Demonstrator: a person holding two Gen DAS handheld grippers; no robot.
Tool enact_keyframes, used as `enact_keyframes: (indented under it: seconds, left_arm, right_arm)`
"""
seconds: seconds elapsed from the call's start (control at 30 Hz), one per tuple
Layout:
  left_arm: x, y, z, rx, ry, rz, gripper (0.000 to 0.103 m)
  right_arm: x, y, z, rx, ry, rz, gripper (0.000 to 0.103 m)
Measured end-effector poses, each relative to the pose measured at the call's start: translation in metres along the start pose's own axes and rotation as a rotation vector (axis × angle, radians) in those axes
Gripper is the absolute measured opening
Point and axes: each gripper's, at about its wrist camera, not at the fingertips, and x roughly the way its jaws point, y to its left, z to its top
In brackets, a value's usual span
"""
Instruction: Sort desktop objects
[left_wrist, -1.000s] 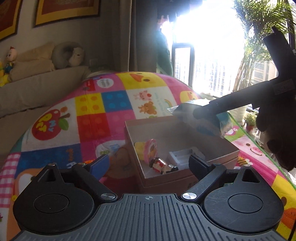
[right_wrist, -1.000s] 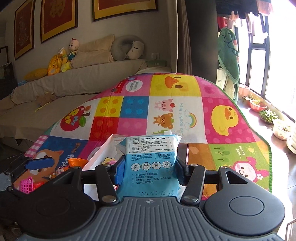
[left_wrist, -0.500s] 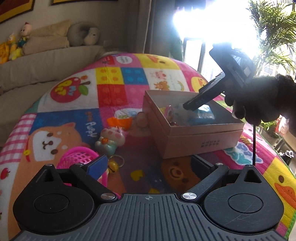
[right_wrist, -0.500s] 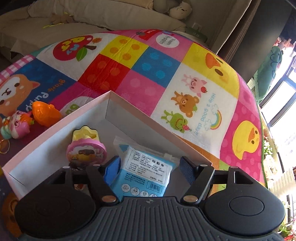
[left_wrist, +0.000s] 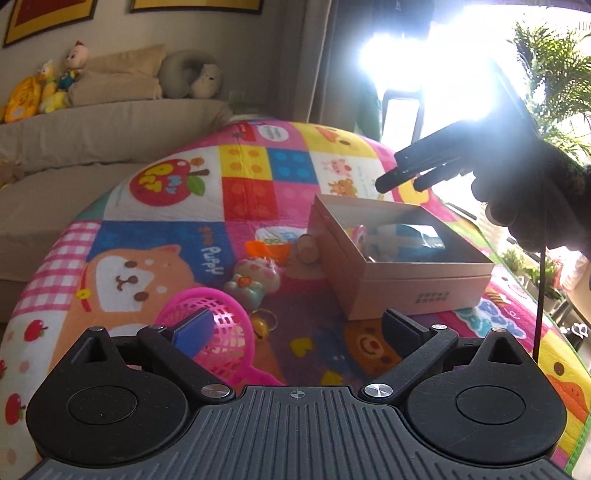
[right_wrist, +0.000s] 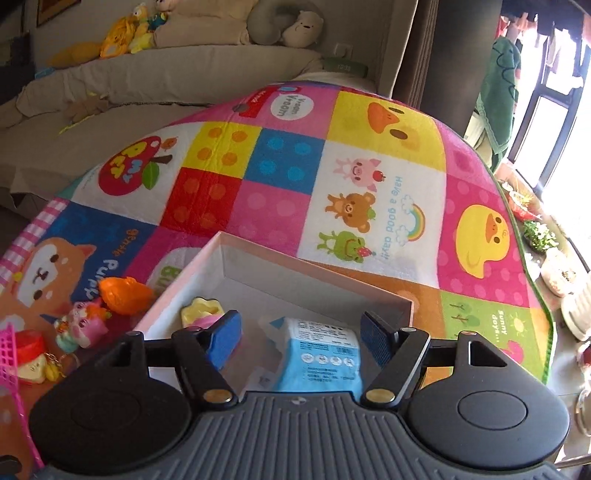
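A pink cardboard box (left_wrist: 413, 291) stands open on the mat, with a blue wipes pack (left_wrist: 417, 240) and a pink-yellow toy (left_wrist: 360, 236) inside. My right gripper (right_wrist: 301, 336) hovers open over the box (right_wrist: 314, 266). The wipes pack (right_wrist: 321, 354) lies loose below it, clear of both pads, beside the pink-yellow toy (right_wrist: 203, 314). The left wrist view shows the right gripper (left_wrist: 402, 177) above the box's far side, in a dark-gloved hand (left_wrist: 535, 199). My left gripper (left_wrist: 299, 328) is low over the mat, its jaws opening with nothing between them. A pink mesh scoop (left_wrist: 218, 332) lies behind its left finger.
Left of the box lie an orange toy (right_wrist: 123, 293), a pastel animal toy (left_wrist: 255, 280), a keyring (left_wrist: 264, 321) and a red-yellow toy (right_wrist: 31, 350). The colourful mat (right_wrist: 369, 122) ends at a sofa (left_wrist: 92, 129) behind and plants (right_wrist: 539, 232) on the right.
My right gripper let the wipes pack go into the box and rose above it. My left gripper drew back from the box toward the loose toys, bringing the pink scoop into view.
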Motion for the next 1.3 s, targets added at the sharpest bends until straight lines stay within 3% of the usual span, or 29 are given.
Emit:
enact_keyframes:
  seconds: [0.07, 0.1, 0.13, 0.37, 0.47, 0.57, 0.67, 0.83, 1.0, 1.03, 1.1, 1.17, 1.3]
  left_arm:
    - [-0.003, 0.008, 0.002, -0.018, -0.009, 0.033, 0.100]
    - [-0.004, 0.012, 0.002, -0.024, -0.014, 0.049, 0.100]
    - [-0.005, 0.015, 0.001, -0.028, -0.018, 0.065, 0.101]
    - [-0.010, 0.046, -0.016, -0.091, -0.028, 0.123, 0.101]
    - [-0.008, 0.056, -0.023, -0.128, -0.015, 0.112, 0.101]
    - [-0.008, 0.061, -0.028, -0.149, -0.009, 0.091, 0.101]
    - [-0.008, 0.060, -0.030, -0.154, -0.010, 0.054, 0.102]
    - [-0.006, 0.053, -0.032, -0.131, -0.004, 0.004, 0.102]
    - [-0.007, 0.051, -0.033, -0.134, -0.011, -0.018, 0.103]
    - [-0.007, 0.051, -0.033, -0.138, -0.012, -0.026, 0.103]
    - [-0.006, 0.051, -0.033, -0.147, -0.011, -0.037, 0.103]
    - [-0.005, 0.049, -0.033, -0.141, -0.009, -0.032, 0.103]
    - [-0.006, 0.051, -0.034, -0.150, -0.013, -0.035, 0.103]
  right_arm:
    - [0.000, 0.022, 0.011, 0.011, -0.017, 0.067, 0.060]
    - [0.005, 0.034, 0.016, 0.005, -0.009, 0.092, 0.043]
    - [0.011, 0.044, 0.022, 0.006, 0.005, 0.111, 0.033]
    - [0.088, 0.089, 0.046, 0.141, 0.226, 0.213, 0.034]
    - [0.116, 0.103, 0.045, 0.140, 0.271, 0.185, 0.035]
    - [0.138, 0.115, 0.046, 0.087, 0.267, 0.099, 0.035]
    - [0.154, 0.118, 0.044, 0.080, 0.305, 0.083, 0.034]
    - [0.148, 0.129, 0.026, 0.028, 0.360, 0.131, 0.033]
    - [0.103, 0.140, -0.001, -0.053, 0.469, 0.250, 0.033]
    - [0.092, 0.140, 0.000, -0.068, 0.457, 0.266, 0.033]
    - [0.068, 0.137, 0.012, -0.116, 0.367, 0.231, 0.034]
    - [0.060, 0.130, 0.031, -0.138, 0.286, 0.144, 0.036]
    - [0.098, 0.120, 0.056, -0.151, 0.300, -0.031, 0.035]
